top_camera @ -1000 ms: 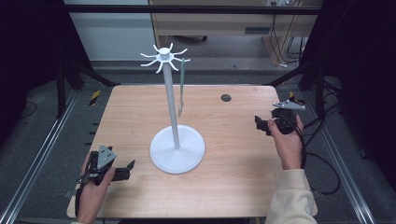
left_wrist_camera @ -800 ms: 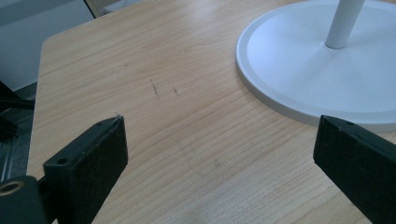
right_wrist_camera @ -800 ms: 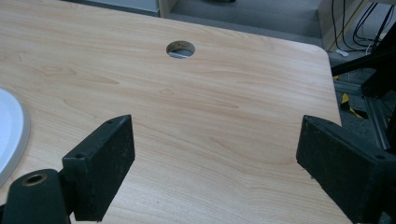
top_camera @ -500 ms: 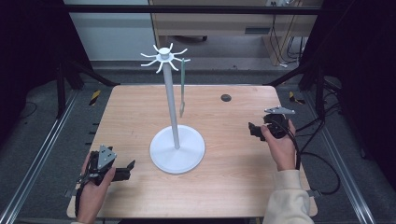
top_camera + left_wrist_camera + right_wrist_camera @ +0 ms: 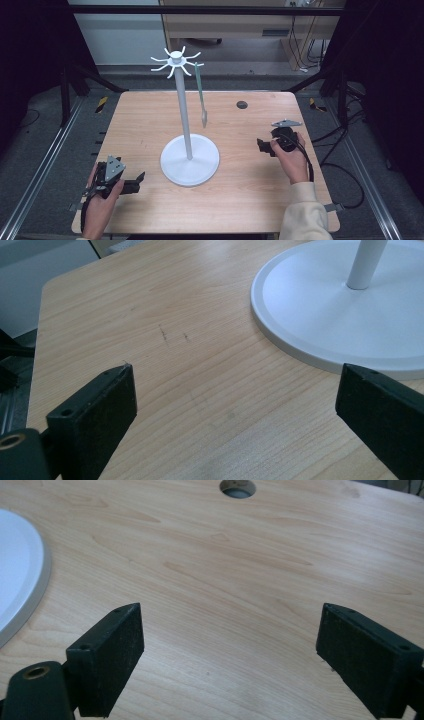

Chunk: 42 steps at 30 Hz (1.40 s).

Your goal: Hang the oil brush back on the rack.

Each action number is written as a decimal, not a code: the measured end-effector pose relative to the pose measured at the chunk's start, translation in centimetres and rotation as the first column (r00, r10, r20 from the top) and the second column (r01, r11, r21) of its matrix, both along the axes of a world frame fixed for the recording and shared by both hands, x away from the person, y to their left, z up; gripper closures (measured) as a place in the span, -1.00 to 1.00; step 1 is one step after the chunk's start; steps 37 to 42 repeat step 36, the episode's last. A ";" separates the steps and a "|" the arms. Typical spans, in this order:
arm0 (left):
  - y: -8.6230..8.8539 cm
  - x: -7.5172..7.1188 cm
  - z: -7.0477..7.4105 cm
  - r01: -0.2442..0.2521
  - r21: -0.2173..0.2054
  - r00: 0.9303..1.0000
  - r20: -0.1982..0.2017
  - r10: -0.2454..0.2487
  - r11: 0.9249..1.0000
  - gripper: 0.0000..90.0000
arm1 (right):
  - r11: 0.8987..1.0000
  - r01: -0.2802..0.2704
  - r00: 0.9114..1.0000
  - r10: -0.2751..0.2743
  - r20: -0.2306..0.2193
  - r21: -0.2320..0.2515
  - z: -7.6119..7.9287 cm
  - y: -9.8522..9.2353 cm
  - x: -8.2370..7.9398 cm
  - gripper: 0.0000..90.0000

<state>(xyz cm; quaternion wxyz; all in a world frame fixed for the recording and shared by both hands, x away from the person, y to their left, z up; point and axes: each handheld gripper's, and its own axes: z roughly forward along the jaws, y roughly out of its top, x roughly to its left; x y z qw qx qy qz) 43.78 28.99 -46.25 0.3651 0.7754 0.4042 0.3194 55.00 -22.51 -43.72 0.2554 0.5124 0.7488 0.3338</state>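
Right gripper [image 5: 265, 146] has slid in from the tabletop's [image 5: 250, 190] right edge toward the white hook stand [image 5: 189, 161], jaws spread and empty, left gripper [image 5: 131, 183] likewise, so probably just resetting.

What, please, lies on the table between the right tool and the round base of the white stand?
Nothing: in the high view, bare wood separates the right tool from the stand's base, and the right gripper view shows the same bare table.

a white stand [image 5: 189, 160] with hooked arms sits on the wooden table [image 5: 150, 120] between both grippers, a green utensil [image 5: 200, 95] hanging from it, a grommet hole [image 5: 242, 104] beyond the right gripper.
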 end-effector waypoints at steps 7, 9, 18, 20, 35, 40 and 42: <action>0.0 0.0 0.0 0.001 0.002 1.000 -0.001 -0.001 1.000 -0.94 | 0.999 -0.042 0.999 0.042 -0.034 -0.014 -1.3 1.5 0.3 -0.73; -0.1 0.0 0.0 0.003 0.002 1.000 -0.002 -0.003 1.000 -0.94 | 0.998 -0.055 0.998 0.054 -0.041 -0.025 -1.6 1.8 0.4 -0.73; -0.1 0.1 -0.1 0.004 0.007 1.000 -0.006 -0.004 1.000 -0.94 | 0.994 -0.107 0.992 0.106 -0.064 -0.012 -3.4 3.4 0.6 -0.68; -0.2 0.0 -0.1 0.006 0.007 1.000 -0.006 -0.006 1.000 -0.94 | 0.994 -0.113 0.992 0.113 -0.063 -0.005 -3.7 3.6 0.6 -0.68; -0.2 0.1 -0.2 0.003 0.009 1.000 -0.009 -0.003 1.000 -0.94 | 0.985 -0.161 0.982 0.166 -0.094 0.056 -4.6 4.8 0.6 -0.71; -0.2 0.1 -0.2 0.003 0.009 1.000 -0.009 -0.003 1.000 -0.94 | 0.986 -0.158 0.982 0.163 -0.093 0.055 -4.6 4.8 0.6 -0.71; -0.2 0.1 -0.2 0.003 0.009 1.000 -0.009 -0.003 1.000 -0.94 | 0.986 -0.158 0.982 0.163 -0.093 0.055 -4.6 4.8 0.6 -0.71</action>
